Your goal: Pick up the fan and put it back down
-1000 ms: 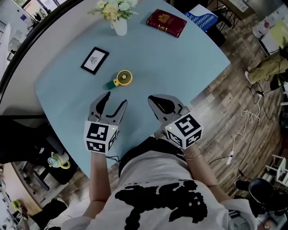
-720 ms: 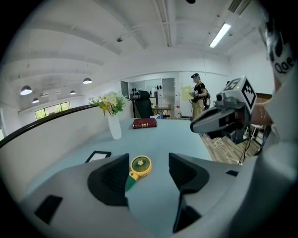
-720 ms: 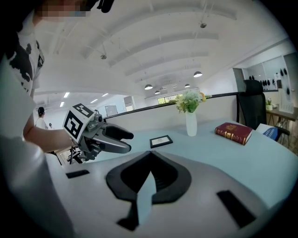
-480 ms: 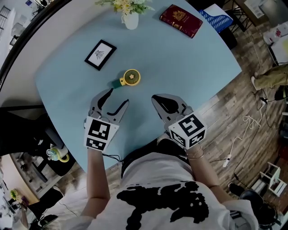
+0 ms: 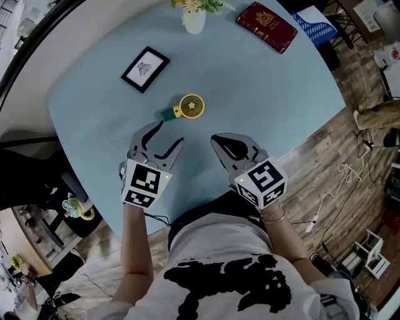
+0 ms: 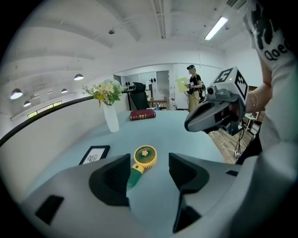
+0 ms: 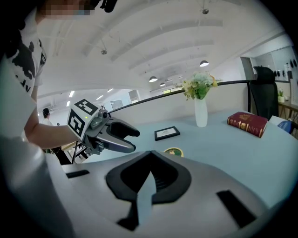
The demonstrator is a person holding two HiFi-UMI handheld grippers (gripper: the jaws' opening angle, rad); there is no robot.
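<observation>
The fan point(image 5: 187, 107), a yellow round head on a green handle, lies flat on the light blue table point(image 5: 262, 94). My left gripper point(image 5: 172, 132) hovers just short of its handle end, open, with nothing between the fingers. In the left gripper view the fan point(image 6: 144, 157) shows through the gap between the jaws of the left gripper point(image 6: 149, 162). My right gripper point(image 5: 220, 142) stands to the right of the left one, jaw tips together, holding nothing. In the right gripper view the fan point(image 7: 173, 152) peeks just over the shut tips of the right gripper point(image 7: 150, 153).
A white vase of flowers point(image 5: 194, 15) and a red book point(image 5: 267, 25) stand at the table's far side. A black-framed picture point(image 5: 145, 69) lies beyond the fan to the left. The table edge runs close behind both grippers, with wooden floor point(image 5: 337, 162) to the right.
Both grippers have sunk a little toward the tabletop. The fan has stayed where it lay, and the left jaws remain wide.
</observation>
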